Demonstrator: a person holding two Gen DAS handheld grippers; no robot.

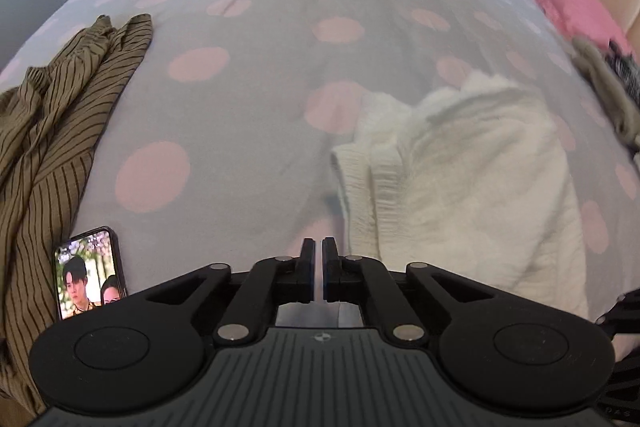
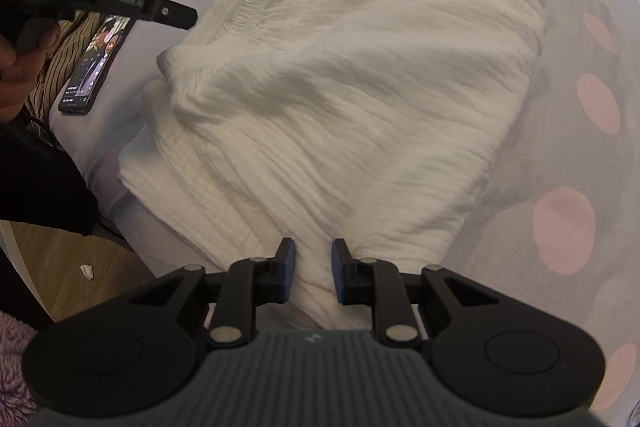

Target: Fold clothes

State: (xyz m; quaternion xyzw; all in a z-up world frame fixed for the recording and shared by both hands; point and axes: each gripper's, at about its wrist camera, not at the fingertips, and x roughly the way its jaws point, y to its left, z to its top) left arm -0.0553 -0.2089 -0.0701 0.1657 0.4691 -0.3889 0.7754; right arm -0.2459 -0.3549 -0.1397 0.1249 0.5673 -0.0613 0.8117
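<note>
Left gripper (image 1: 318, 247): fingers nearly together, nothing between them, over the bedspread (image 1: 260, 87).
Right gripper (image 2: 313, 253): fingers parted, white fabric between them; contact unclear.
White garment (image 2: 360, 99): crumpled, frame centre.
Striped garment (image 1: 48, 131): left edge.
Phone (image 1: 90, 273): lower left, beside striped garment.

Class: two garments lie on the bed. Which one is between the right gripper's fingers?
The white crinkled garment; the right gripper straddles its near edge. The brown striped garment lies apart, beside the phone.

Soft, even indoor light with heavy fisheye bending.
Edges curve and darken at the corners; the bed (image 1: 256, 99) looks slightly blurred in the left view, the white garment (image 2: 360, 99) casts faint shadows, no glare.
</note>
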